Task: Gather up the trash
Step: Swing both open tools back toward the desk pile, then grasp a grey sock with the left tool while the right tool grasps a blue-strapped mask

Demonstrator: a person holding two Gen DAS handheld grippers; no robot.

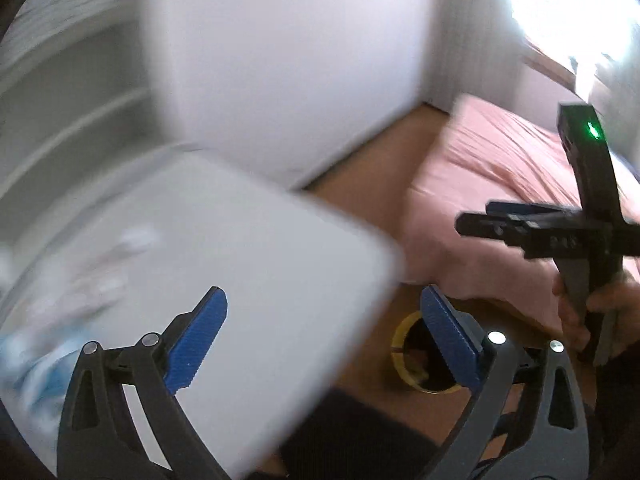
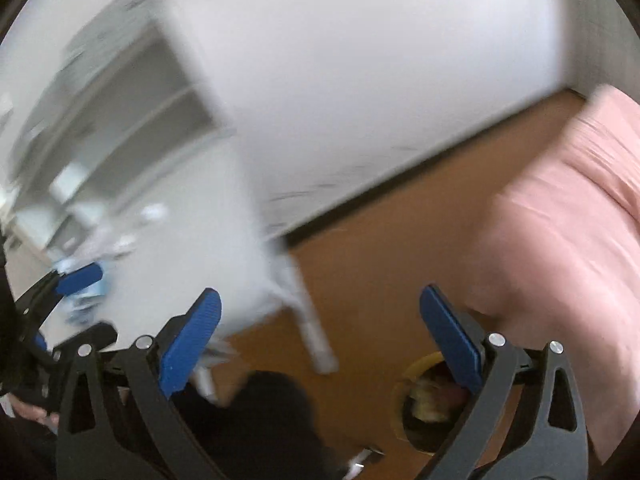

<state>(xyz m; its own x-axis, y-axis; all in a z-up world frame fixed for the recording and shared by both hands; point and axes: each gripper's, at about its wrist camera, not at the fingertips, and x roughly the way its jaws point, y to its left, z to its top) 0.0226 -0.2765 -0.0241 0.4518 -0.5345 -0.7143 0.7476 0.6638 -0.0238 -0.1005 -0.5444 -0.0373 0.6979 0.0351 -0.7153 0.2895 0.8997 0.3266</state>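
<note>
Both the left gripper and right gripper hover with fingers spread, empty, between pickups; next, reach the blurred litter on the white bench left of them, then the yellow-rimmed bin beneath.

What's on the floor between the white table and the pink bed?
A yellow bin stands on the brown floor near the bed, away from the table; the rest is bare. The right wrist view shows it best.
</note>
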